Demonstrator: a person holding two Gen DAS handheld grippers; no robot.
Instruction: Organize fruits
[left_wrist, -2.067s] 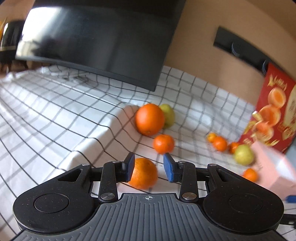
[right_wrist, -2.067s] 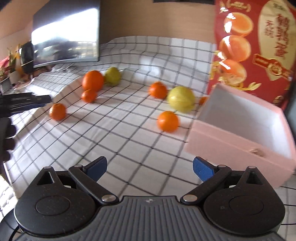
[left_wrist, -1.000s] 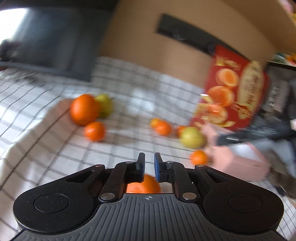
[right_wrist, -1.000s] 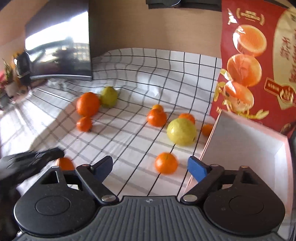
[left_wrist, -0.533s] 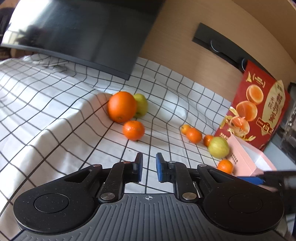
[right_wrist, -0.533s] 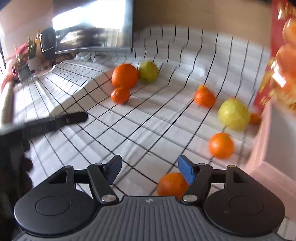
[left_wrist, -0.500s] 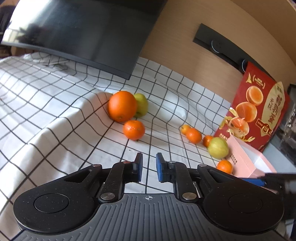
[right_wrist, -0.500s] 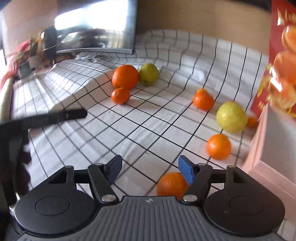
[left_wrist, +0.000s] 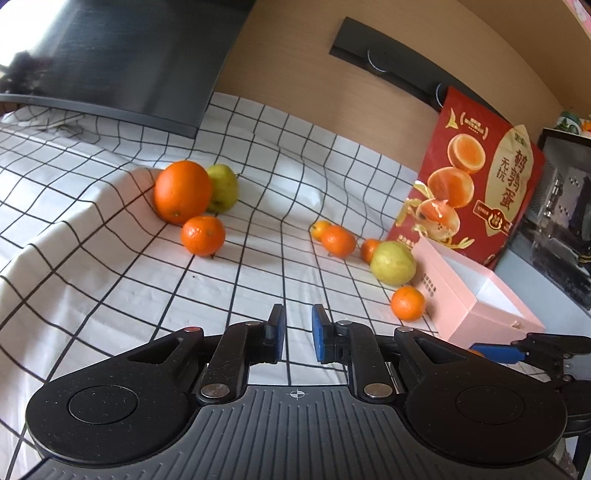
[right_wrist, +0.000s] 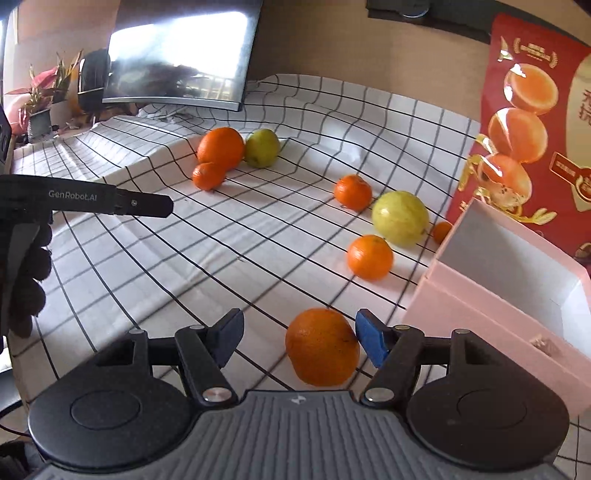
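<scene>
My right gripper (right_wrist: 299, 334) is open, with an orange mandarin (right_wrist: 322, 347) on the cloth between its fingers, close to the right pad. The open pink box (right_wrist: 506, 280) stands just to its right and looks empty. My left gripper (left_wrist: 297, 334) is nearly shut with a narrow gap and holds nothing. Ahead lie a big orange (left_wrist: 183, 192), a green pear (left_wrist: 223, 186), a mandarin (left_wrist: 203, 235), a yellow-green fruit (left_wrist: 393, 263) and several small mandarins. The pink box (left_wrist: 476, 299) is at the right in the left wrist view.
A white checked cloth (left_wrist: 110, 273) covers the table, with a raised fold at left. A dark monitor (left_wrist: 122, 55) stands at the back left. A red printed fruit bag (left_wrist: 476, 188) stands behind the pink box. The left gripper's arm (right_wrist: 85, 199) crosses the right wrist view at left.
My left gripper let go of its mandarin and drew back, nearly shut. My right gripper swung down and now has that mandarin between its open fingers beside the pink box.
</scene>
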